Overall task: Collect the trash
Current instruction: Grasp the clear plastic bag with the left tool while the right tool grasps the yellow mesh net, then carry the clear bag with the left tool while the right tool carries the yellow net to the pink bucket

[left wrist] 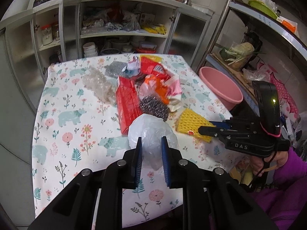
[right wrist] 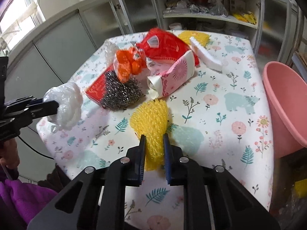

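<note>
My left gripper is shut on a crumpled white plastic bag held above the table; the bag also shows in the right wrist view. My right gripper is shut on a yellow foam net, which also shows in the left wrist view. A trash pile lies mid-table: a steel wool scourer, a red box, orange wrappers, a red net bag and a pink-patterned pack.
A pink basin stands beside the table's right edge and shows in the right wrist view. The table has a floral cloth. A clear crumpled bag lies left of the pile. Open cupboards stand behind.
</note>
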### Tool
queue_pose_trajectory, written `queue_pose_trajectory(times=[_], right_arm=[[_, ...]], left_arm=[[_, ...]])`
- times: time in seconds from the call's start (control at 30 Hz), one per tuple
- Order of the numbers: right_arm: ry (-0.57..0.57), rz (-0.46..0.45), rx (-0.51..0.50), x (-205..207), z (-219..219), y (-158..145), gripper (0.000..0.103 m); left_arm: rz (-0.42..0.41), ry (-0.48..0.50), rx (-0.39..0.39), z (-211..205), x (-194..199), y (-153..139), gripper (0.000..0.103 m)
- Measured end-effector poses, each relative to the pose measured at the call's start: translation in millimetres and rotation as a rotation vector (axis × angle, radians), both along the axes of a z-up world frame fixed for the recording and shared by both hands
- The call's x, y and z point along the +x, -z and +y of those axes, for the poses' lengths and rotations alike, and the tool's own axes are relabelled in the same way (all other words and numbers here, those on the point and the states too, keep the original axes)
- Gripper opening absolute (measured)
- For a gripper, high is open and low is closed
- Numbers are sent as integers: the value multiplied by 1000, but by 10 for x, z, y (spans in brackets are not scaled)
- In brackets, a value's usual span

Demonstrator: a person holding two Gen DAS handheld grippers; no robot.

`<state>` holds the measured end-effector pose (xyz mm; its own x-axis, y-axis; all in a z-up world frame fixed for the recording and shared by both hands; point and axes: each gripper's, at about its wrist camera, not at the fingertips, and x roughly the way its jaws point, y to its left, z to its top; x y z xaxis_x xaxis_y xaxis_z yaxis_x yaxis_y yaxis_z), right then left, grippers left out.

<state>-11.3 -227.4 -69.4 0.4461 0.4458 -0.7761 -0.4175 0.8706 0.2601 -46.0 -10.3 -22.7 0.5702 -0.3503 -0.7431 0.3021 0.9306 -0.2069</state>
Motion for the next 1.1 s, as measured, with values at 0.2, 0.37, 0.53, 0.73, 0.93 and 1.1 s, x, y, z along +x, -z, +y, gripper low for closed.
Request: queue_pose_trajectory(times=[0.2,0.37,0.53,0.73,0.93,1.1], right_arm=[[84,-95,61,-77,-337,-293,17],[237,-180,82,-39,-799,-514,17],[389,-224,36,58,-1264,-560,17],[563,-229,16,236,-1755,-453,17],[640,-222,-28,426,-2008,-329,17],[666,-193,-41,558,-2114,-225,17]], left_arm=[[-67,25,-28,-209,74,-232,18],[-133,79,-54,-616,303,-427,18],[-178,139,-64,-1143,587,-539,18],[-169,217,-77,-1831,951,-491,18],[-164,262,-35,-2459,1271,-276,18],[-116,286,0,-2818,1527,-15,18]])
